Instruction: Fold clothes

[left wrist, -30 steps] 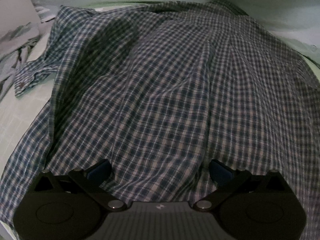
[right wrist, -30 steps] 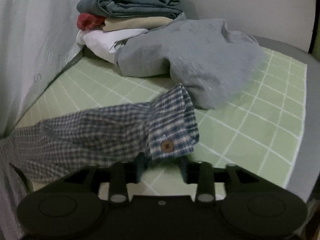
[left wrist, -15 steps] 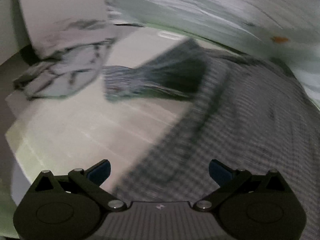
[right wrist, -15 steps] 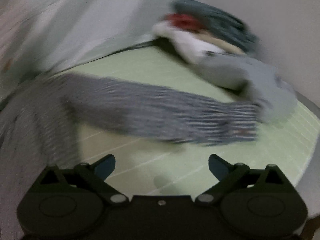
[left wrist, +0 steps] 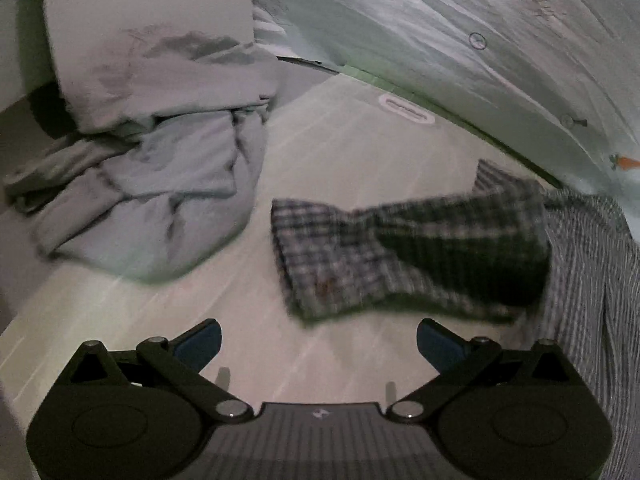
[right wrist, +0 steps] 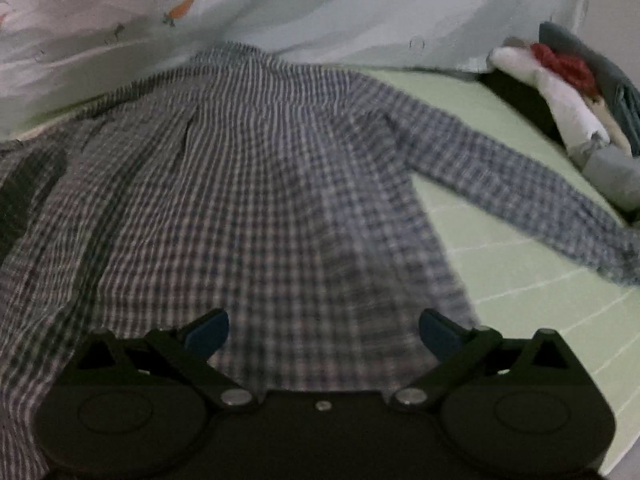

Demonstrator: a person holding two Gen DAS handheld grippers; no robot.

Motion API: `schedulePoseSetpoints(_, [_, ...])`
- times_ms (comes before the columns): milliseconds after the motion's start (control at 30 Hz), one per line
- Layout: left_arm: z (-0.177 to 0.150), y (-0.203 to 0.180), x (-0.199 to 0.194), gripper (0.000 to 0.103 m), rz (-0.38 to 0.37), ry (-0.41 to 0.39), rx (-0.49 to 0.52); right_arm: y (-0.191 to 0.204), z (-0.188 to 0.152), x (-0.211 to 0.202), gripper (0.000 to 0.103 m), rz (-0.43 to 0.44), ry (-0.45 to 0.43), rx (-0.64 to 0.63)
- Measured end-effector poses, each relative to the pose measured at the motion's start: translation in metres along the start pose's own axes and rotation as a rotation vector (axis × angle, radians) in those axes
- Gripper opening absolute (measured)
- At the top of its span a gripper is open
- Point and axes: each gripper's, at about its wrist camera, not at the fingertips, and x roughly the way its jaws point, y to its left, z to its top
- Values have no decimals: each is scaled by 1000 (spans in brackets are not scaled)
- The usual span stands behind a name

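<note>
We see a green mat (right wrist: 520, 280) with a pale grid covering the work surface; in the left wrist view the same mat (left wrist: 320, 360) looks washed out. A pale sheet (right wrist: 340, 8) with a small carrot print rises behind it.

The checked shirt (right wrist: 248, 208) lies spread flat on the mat and fills most of the right wrist view, collar end toward the sheet. One sleeve (right wrist: 520, 192) stretches out over the bare mat to the right, its cuff near the frame edge. In the left wrist view the other sleeve (left wrist: 400, 256) lies folded or bunched beside the shirt body, cuff end pointing left; motion blur hides finer detail there.

A crumpled grey garment (left wrist: 152, 200) sits well left of that sleeve, apart from it. A stack (right wrist: 572, 88) of folded clothes, with white, red and dark blue layers, sits at the far right edge of the mat.

The right gripper (right wrist: 324, 328) hovers over the lower part of the shirt, jaws spread wide, holding nothing. The left gripper (left wrist: 318, 340) sits over bare mat, just short of the bunched sleeve, jaws likewise spread wide and empty. We cannot tell whether either set of fingertips touches the cloth or the mat.
</note>
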Motion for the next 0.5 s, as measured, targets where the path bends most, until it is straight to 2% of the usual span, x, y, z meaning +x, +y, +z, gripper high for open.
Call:
schedulePoseSetpoints(100, [18, 2, 22, 102, -24, 13, 11, 22, -4, 9, 103, -9, 36, 2])
schedulePoseSetpoints(300, [46, 0, 60, 101, -56, 44, 48, 26, -5, 11, 103, -23, 48, 44])
schedulePoseSetpoints(367, [47, -2, 69, 92, -50, 54, 67, 27, -5, 11, 103, -28, 52, 58])
schedulePoseSetpoints(433, [44, -3, 72, 69, -27, 49, 86, 28, -6, 12, 103, -33, 56, 73])
schedulePoseSetpoints(467, [43, -3, 71, 62, -10, 35, 105, 28, -6, 12, 103, -36, 58, 80])
schedulePoseSetpoints(500, [42, -3, 70, 49, 3, 23, 119, 29, -6, 12, 103, -38, 60, 87])
